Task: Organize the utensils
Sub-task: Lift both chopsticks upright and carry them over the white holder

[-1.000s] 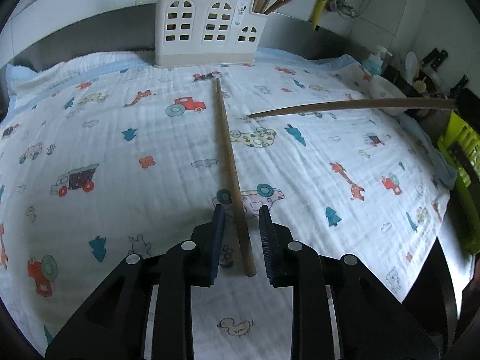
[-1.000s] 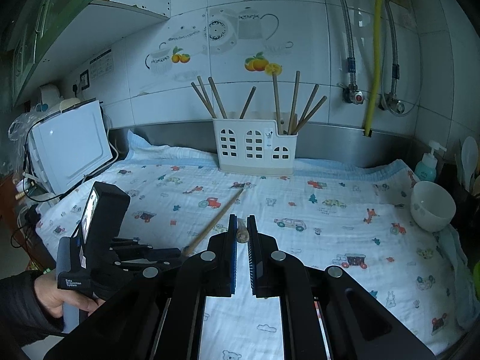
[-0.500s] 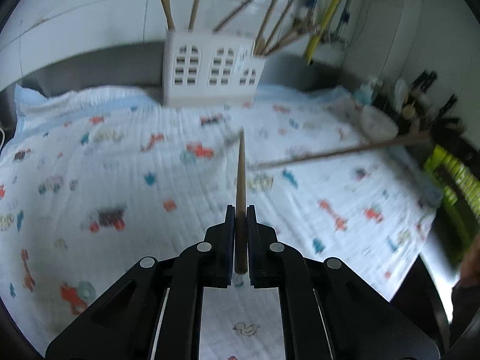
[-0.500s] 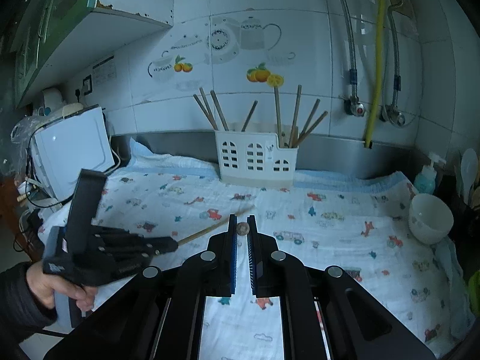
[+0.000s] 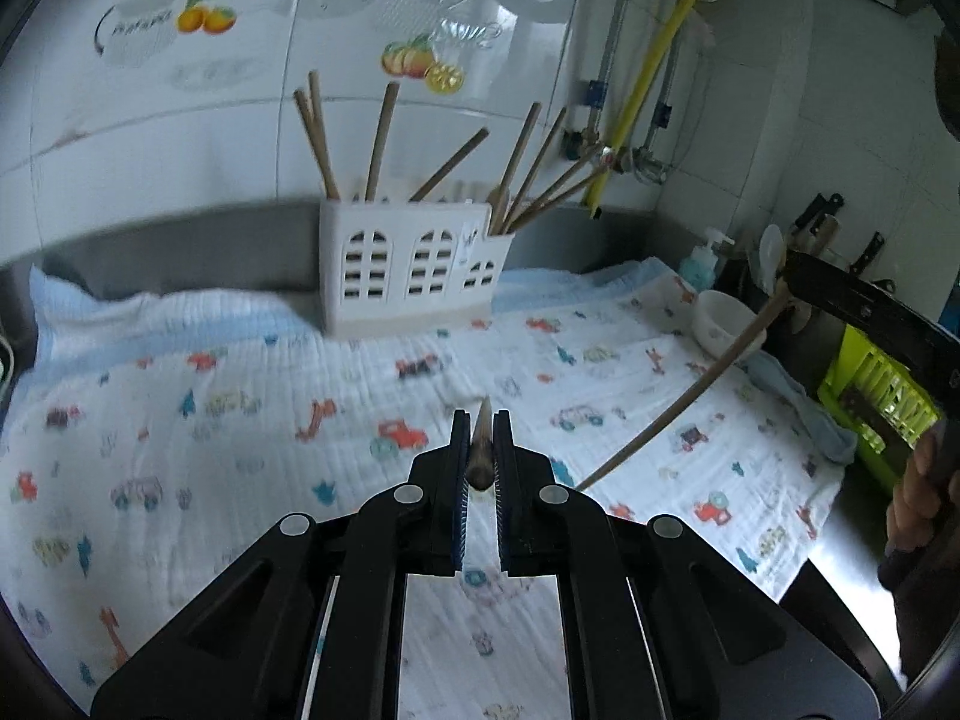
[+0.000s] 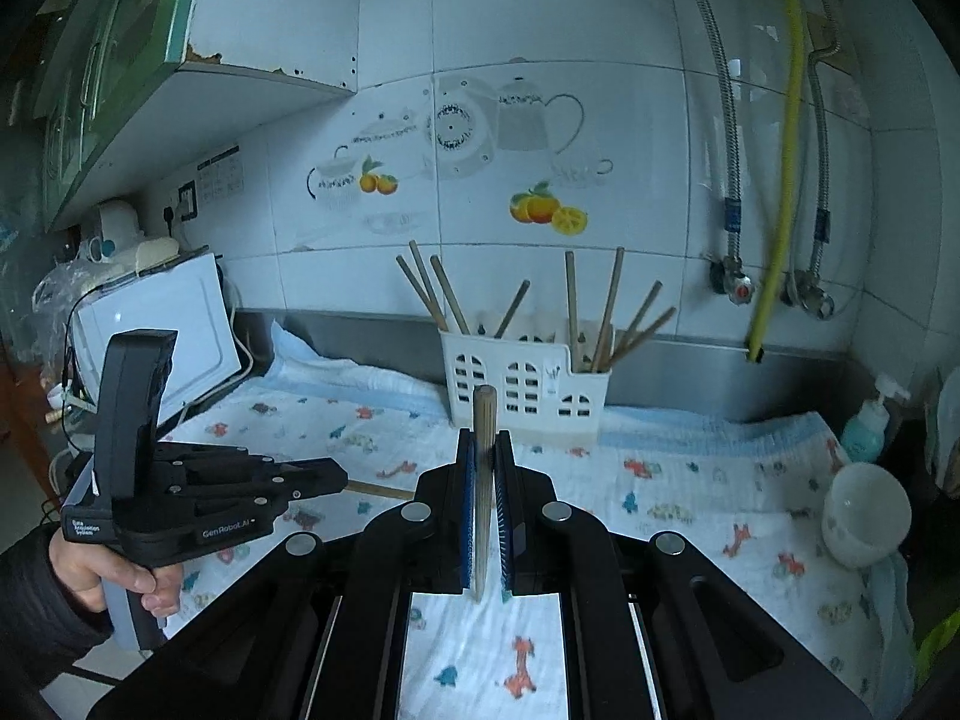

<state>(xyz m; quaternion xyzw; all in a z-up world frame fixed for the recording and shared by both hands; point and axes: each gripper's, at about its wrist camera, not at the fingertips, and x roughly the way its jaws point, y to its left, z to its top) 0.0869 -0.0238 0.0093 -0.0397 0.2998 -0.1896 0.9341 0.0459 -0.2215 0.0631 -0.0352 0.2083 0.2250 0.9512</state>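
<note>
My left gripper (image 5: 481, 429) is shut on a wooden chopstick (image 5: 482, 456) that points forward, held above the patterned cloth. My right gripper (image 6: 483, 450) is shut on a second wooden chopstick (image 6: 483, 420) that stands nearly upright between the fingers. That stick also shows in the left wrist view (image 5: 684, 402), slanting down from the right gripper at the right edge. A white utensil holder (image 5: 414, 267) with several chopsticks stands at the back by the wall; it also shows in the right wrist view (image 6: 528, 384). The left gripper shows at left in the right wrist view (image 6: 336, 477).
A cartoon-print cloth (image 5: 210, 420) covers the counter. A white bowl (image 6: 864, 519) and a soap bottle (image 6: 867, 423) sit at the right. A green basket (image 5: 882, 402) is off the right edge. A white appliance (image 6: 156, 336) stands at the left. Pipes run down the wall at the right.
Both grippers have lifted their chopsticks off the cloth and tilted upward. The left gripper closed on its chopstick a second ago. The right chopstick now stands nearly upright.
</note>
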